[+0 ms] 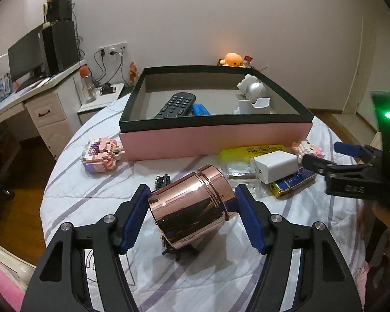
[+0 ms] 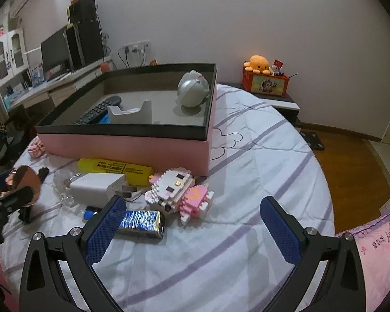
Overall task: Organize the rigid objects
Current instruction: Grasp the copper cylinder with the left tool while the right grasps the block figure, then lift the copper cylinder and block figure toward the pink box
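My left gripper (image 1: 192, 197) is shut on a rose-gold metal canister (image 1: 192, 208), held tilted just above the bed; the canister also shows in the right wrist view (image 2: 26, 179). The pink box (image 1: 215, 140) with a black rim stands ahead and holds a remote (image 1: 175, 105), a blue item (image 1: 200, 109), a white holder (image 1: 257, 104) and a silver-white figure (image 1: 252, 87). My right gripper (image 2: 192, 223) is open and empty over the bedspread, near a blue-and-gold lighter (image 2: 143, 223) and a pink-white brick figure (image 2: 179, 192).
On the bed before the box lie a white charger (image 2: 96, 189), a yellow marker pack (image 2: 117, 171), clear plastic wrap (image 2: 62, 182) and a second brick figure (image 1: 101, 153). A desk with monitor (image 1: 26, 59) stands left, a nightstand with an orange plush (image 2: 257, 63) right.
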